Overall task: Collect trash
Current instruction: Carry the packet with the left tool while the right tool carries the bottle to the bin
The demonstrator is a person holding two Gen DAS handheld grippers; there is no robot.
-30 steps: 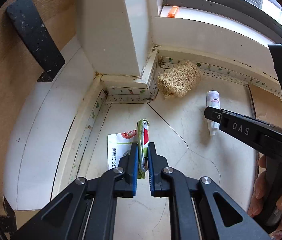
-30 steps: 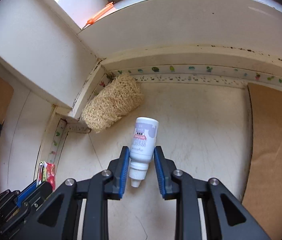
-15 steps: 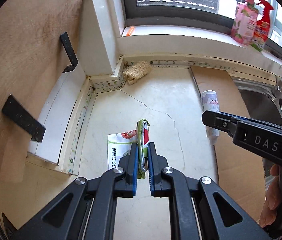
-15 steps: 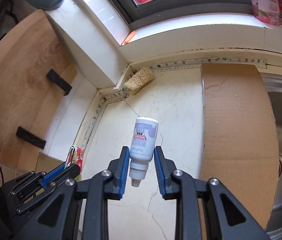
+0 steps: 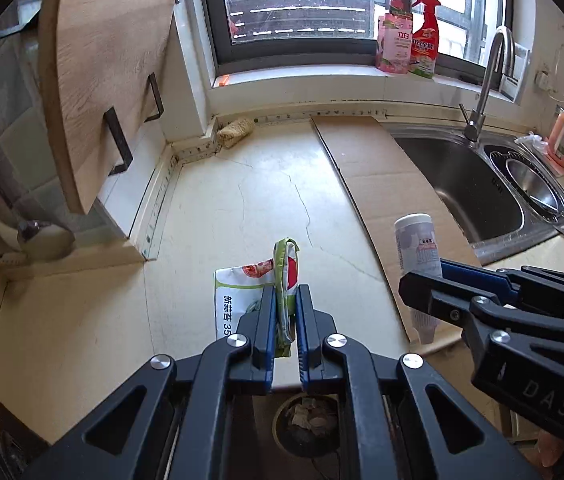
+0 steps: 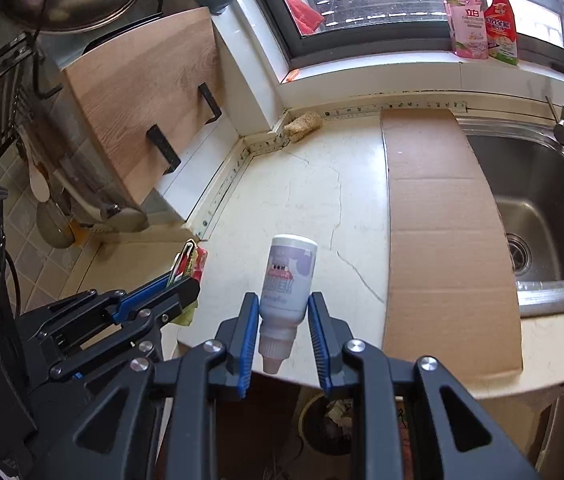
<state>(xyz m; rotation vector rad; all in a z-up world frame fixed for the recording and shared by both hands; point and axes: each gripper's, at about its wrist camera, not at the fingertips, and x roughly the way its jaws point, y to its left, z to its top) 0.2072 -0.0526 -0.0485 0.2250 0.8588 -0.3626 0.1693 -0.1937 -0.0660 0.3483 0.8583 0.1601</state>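
Left wrist view: crumpled green-and-white food wrapper (image 5: 285,280) pinched edge-on between the blue pads of the left gripper (image 5: 285,320), held in the air just over the front edge of the cream counter (image 5: 242,200). Printed flap of the same wrapper hanging to the left of the pads. Right of it, small white bottle (image 5: 417,256) clamped cap-down in the right gripper (image 5: 429,292), also lifted clear of the counter.

Right wrist view: same bottle (image 6: 286,284) squeezed at its shoulder between the two blue pads of the right gripper (image 6: 283,320), nozzle pointing back toward the camera, base tilted away. Left gripper (image 6: 186,276) at lower left with the wrapper (image 6: 196,258) poking past its tips.

Below the counter's front edge, round bin (image 5: 307,424) with scraps inside, seen between the left gripper's arms. Flattened cardboard sheet (image 6: 441,220) lying along the counter's right side, against the steel sink (image 6: 537,200). Loofah scrubber (image 5: 236,132) in the back left corner. Wooden cutting board (image 5: 98,80) propped on brackets at the left wall. Two cleaner bottles (image 5: 405,36) on the window sill.
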